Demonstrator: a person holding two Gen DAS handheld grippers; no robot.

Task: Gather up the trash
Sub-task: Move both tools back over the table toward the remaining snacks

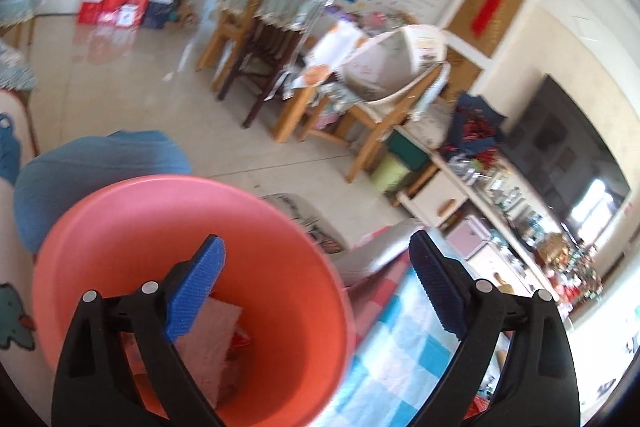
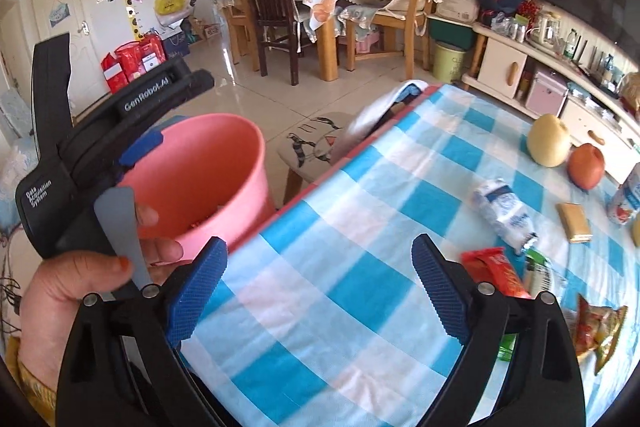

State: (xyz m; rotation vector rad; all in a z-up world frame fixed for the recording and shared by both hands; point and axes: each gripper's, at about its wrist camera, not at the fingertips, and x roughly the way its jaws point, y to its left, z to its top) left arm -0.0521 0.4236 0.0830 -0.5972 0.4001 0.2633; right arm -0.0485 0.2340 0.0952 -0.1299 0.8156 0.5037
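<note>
A pink bin (image 1: 248,251) stands beside the table's left edge; it also shows in the right wrist view (image 2: 224,163). Inside it lie a pale pink pad (image 1: 216,339) and red scraps. My left gripper (image 1: 316,287) is open and empty, its left finger over the bin's mouth. My right gripper (image 2: 320,287) is open and empty above the blue checked tablecloth (image 2: 360,227). On the cloth to the right lie a red wrapper (image 2: 496,271), a crumpled white and blue wrapper (image 2: 504,211), a green packet (image 2: 540,271) and a snack bag (image 2: 596,327).
A pear (image 2: 548,143), an apple (image 2: 586,165), a gold packet (image 2: 574,223) and a can (image 2: 628,199) sit on the table's far right. A stool (image 2: 316,143) stands past the bin. Chairs, a dining table and a low cabinet (image 2: 552,83) stand beyond.
</note>
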